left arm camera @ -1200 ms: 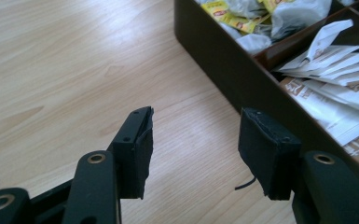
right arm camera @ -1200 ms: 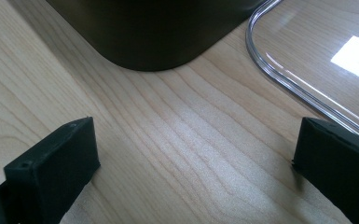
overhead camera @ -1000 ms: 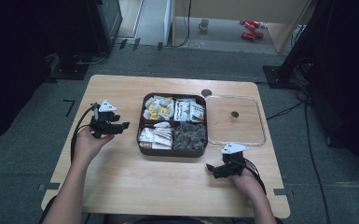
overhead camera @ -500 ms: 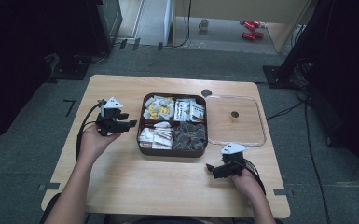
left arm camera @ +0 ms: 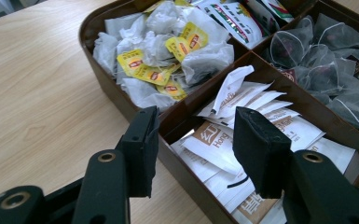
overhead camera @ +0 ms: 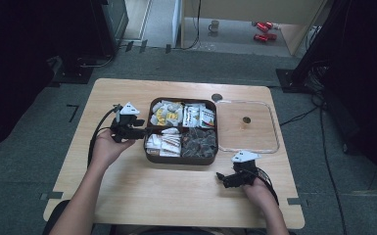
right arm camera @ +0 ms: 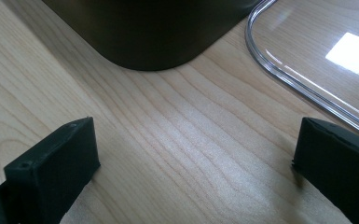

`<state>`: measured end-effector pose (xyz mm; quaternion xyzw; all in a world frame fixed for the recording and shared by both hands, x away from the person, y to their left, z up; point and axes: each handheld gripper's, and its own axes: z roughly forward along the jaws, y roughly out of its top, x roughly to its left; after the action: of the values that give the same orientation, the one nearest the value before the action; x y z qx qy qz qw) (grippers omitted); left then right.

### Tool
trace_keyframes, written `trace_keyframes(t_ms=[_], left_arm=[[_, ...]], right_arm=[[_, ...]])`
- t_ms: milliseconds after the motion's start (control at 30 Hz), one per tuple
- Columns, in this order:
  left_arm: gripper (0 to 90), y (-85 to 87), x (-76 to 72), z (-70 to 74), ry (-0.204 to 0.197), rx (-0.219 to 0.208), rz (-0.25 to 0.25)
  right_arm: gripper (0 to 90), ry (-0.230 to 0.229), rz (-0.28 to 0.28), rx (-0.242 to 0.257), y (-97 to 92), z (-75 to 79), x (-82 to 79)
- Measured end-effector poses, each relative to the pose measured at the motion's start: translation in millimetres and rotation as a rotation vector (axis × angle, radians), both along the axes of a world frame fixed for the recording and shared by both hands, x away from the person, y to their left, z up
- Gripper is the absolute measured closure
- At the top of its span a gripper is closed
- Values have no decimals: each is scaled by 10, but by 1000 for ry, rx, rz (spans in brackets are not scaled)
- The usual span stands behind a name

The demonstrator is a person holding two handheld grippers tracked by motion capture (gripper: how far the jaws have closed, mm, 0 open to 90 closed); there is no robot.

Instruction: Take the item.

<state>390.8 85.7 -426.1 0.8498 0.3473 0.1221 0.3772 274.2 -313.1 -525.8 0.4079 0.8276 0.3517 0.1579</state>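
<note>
One brown tray [overhead camera: 182, 157] (four compartments), one clear lid [overhead camera: 273, 128], two grippers, one table [overhead camera: 142, 191].

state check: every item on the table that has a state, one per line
tea box: open, lid off, all four compartments filled
clear lid: off the box, lying flat on the table to its right
left gripper: jaws have just been closing, part open, nothing between them, over the box's edge
right gripper: jaws wide open, empty, low over the table near the box's corner
</note>
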Motion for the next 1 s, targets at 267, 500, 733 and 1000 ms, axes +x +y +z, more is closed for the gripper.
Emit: trace_keyframes(t_ms=[267,500,733,1000], left_arm=[[545,-123,61,-84,19,9,-40],[585,-226,115,-187,15,22,-58],[650,-300,158,-249,7,30,-72],[691,-415,254,-326,44,56,-107]], right_arm=[[0,1,2,1,1,0,-17],[0,0,1,1,3,-1,-32],[0,1,3,1,4,-1,-48],[0,3,0,2,5,1,-80]])
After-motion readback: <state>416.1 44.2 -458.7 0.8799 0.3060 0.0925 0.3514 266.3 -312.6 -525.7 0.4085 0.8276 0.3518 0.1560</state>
